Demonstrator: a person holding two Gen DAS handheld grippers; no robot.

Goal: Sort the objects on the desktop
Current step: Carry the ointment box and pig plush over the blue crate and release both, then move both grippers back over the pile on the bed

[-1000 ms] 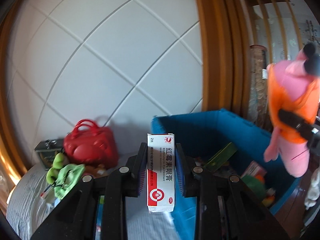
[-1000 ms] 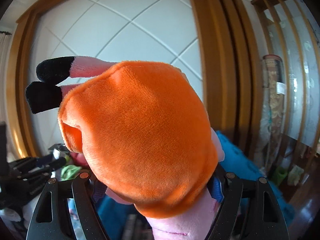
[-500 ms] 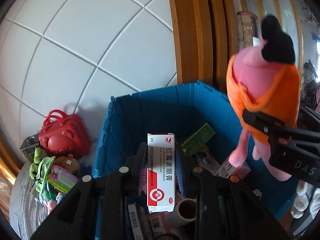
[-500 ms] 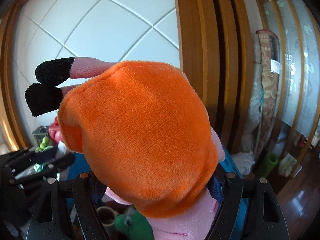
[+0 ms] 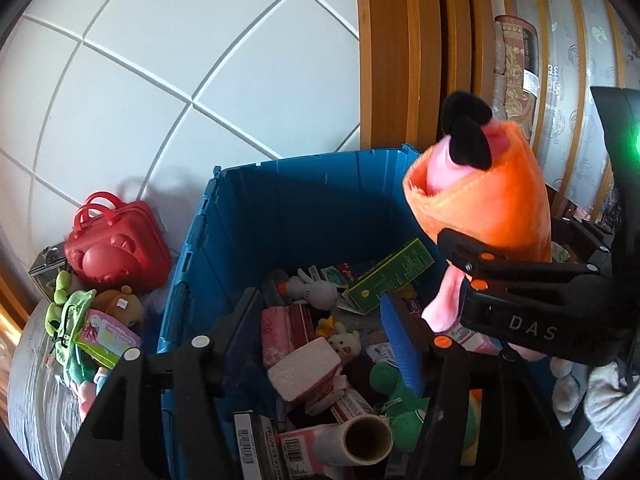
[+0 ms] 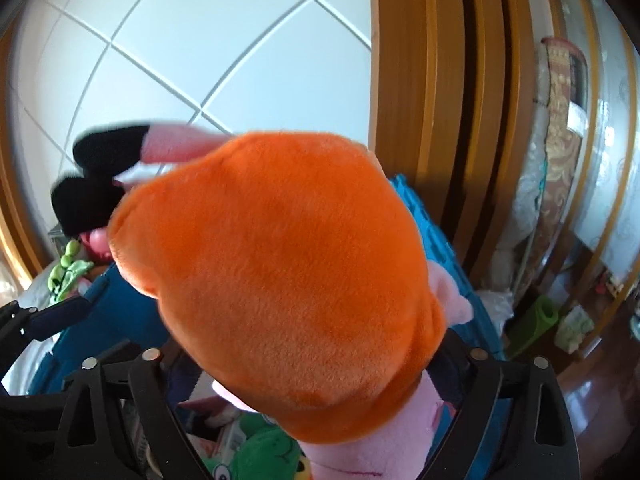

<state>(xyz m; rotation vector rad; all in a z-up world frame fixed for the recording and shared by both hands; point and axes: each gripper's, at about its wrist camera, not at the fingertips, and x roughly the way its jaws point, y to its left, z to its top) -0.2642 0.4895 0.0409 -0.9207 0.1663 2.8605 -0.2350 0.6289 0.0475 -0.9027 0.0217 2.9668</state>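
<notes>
Both tools have swung over the blue bin since a second ago, and the white-and-red medicine box that the left tool pinched upright then now lies loose among the things in the bin, below and between its fingers. That bin, the largest thing in view, stands against a white tiled wall with a wooden frame to its right. Next in size, the orange and pink plush toy sits between the fingers of the right tool, over the right part of the bin; its black-tipped pink limbs point to the far left. The right tool's jaws are opening, and whether the pads are pressing the plush cannot be told. The left tool's jaws are opening too, with nothing gripped. Left of the bin a red toy case rests on a grey surface, with a green plush nearer. Inside the bin lie a green carton, a roll with a cardboard core, a green frog toy, and a small white duck.
</notes>
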